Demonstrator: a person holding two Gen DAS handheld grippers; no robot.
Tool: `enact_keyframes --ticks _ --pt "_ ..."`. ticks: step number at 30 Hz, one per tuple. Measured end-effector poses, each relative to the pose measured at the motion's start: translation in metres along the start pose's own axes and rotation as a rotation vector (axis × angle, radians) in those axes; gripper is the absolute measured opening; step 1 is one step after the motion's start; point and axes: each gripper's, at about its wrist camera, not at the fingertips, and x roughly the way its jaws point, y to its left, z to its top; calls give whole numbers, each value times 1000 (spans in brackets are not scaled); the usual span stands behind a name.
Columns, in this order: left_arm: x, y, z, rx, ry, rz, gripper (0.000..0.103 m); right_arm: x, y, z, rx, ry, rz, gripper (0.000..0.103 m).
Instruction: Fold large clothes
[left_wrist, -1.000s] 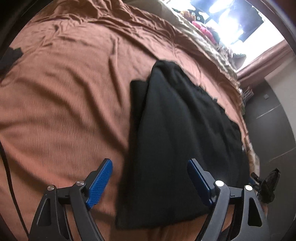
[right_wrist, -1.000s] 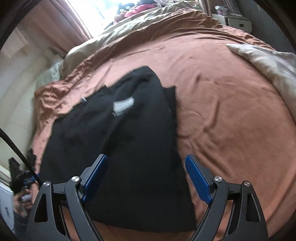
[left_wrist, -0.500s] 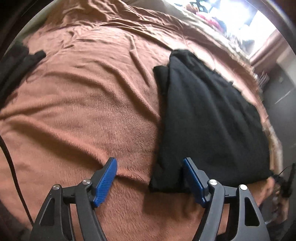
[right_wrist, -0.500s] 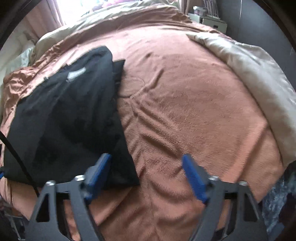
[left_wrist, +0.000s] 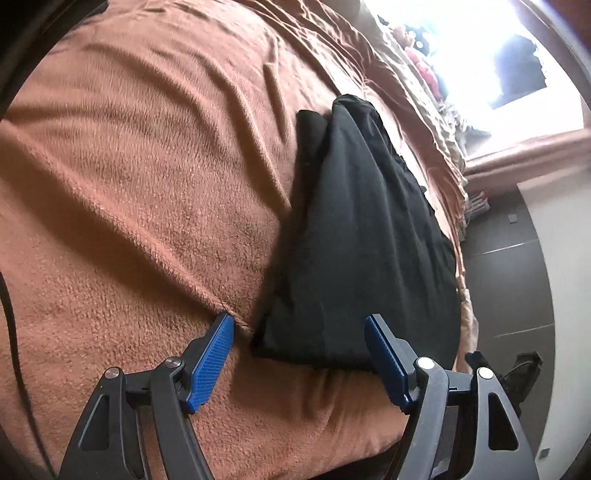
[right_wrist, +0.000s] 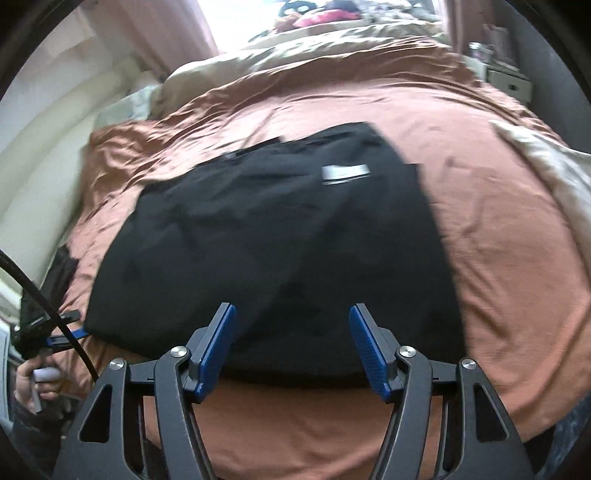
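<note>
A large black garment (left_wrist: 362, 236) lies folded flat on the brown bed blanket (left_wrist: 147, 184). In the right wrist view the garment (right_wrist: 280, 243) shows a white label (right_wrist: 345, 172) near its far edge. My left gripper (left_wrist: 299, 332) is open and empty, low over the blanket, its jaws either side of the garment's near left corner. My right gripper (right_wrist: 291, 325) is open and empty, just above the garment's near edge. The left gripper (right_wrist: 55, 332) and the hand holding it show at the far left of the right wrist view.
A beige quilt (right_wrist: 554, 173) lies on the bed's right side. Rumpled bedding and soft toys (right_wrist: 317, 18) lie at the far end under a bright window. A cabinet (right_wrist: 509, 83) stands at the far right. A dark floor (left_wrist: 517, 258) lies beside the bed.
My right gripper has swung back left, from over bare blanket to over the garment's near edge. My left gripper has moved closer to the garment's near left corner. Both stay open.
</note>
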Motion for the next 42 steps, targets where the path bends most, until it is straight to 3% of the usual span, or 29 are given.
enact_keyframes --ticks 2,4,7,12,15,19,22,26,42 --pt "1 4 2 -28 4 -41 74 12 13 0 -13 19 25 60" --pt "3 4 3 -45 11 -69 74 26 30 -1 -25 41 52 53" --pt "6 -1 2 -52 30 -129 66 41 49 2 -49 55 72 50" --pt "12 -4 2 -44 21 -83 44 70 75 16 -116 52 53 49" --pt "10 -5 -1 -32 12 -59 38 98 80 10 -142 96 -9 37" --pt "3 -2 -4 -23 2 -38 35 116 83 -14 -171 137 -41 35" --pt "1 0 -7 -22 -1 -28 35 112 90 -25 -196 166 -14 35" --pt "5 -1 -4 -30 -6 -25 35 113 92 -19 -197 168 -13 33" --pt "3 9 1 -121 2 -32 35 195 103 81 -129 151 -103 19"
